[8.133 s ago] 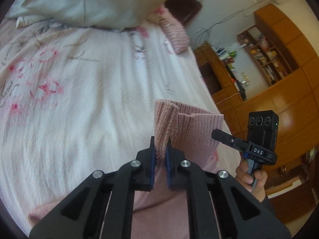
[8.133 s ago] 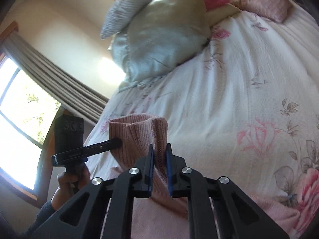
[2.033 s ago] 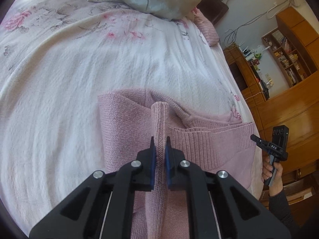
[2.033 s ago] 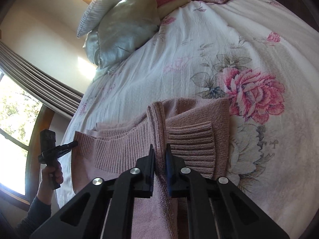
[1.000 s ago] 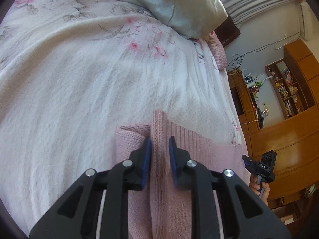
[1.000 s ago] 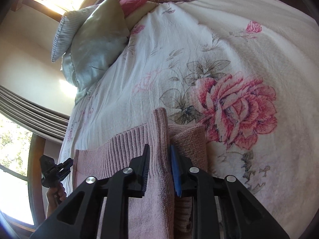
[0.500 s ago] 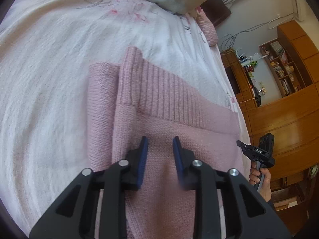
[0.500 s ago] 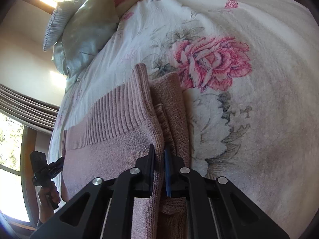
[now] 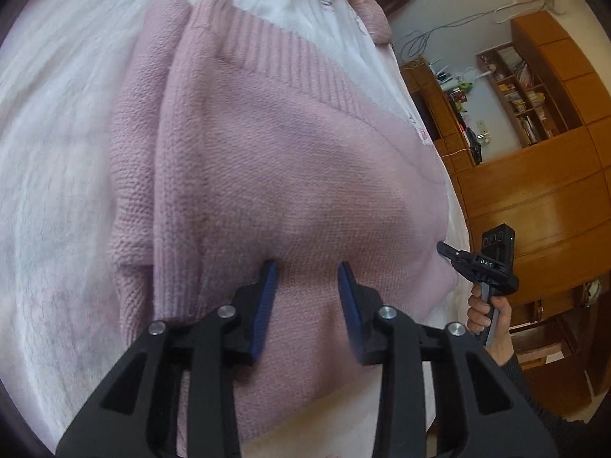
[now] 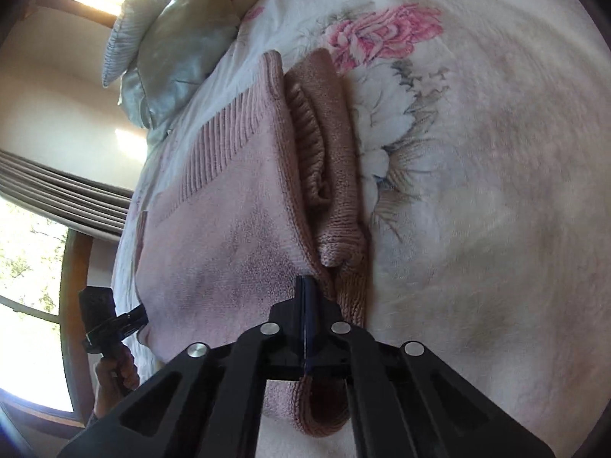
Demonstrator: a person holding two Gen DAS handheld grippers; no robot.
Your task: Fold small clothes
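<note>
A pink knit sweater (image 9: 275, 145) lies folded on the flowered bedspread (image 9: 57, 122), ribbed hem toward the pillows. My left gripper (image 9: 307, 273) hovers open just over its near part, with only flat knit showing between the blue pads. In the right wrist view the sweater (image 10: 229, 206) has its folded sleeve and cuff (image 10: 324, 152) stacked along the right edge. My right gripper (image 10: 306, 290) is shut at that near edge, pads pressed together with no cloth seen between them. Each gripper also shows small in the other's view, held in a hand: the right gripper (image 9: 454, 255), the left gripper (image 10: 131, 320).
Pale pillows (image 10: 179, 34) lie at the head of the bed. A wooden wardrobe and shelves (image 9: 542, 87) stand past the bed's right side. A window with curtains (image 10: 57, 198) is on the other side. Bare bedspread (image 10: 496, 191) stretches right of the sweater.
Both grippers let go of the sweater's hem after laying it toward the pillows, then drew back toward me. The left one opened wide; the right one closed with nothing in it.
</note>
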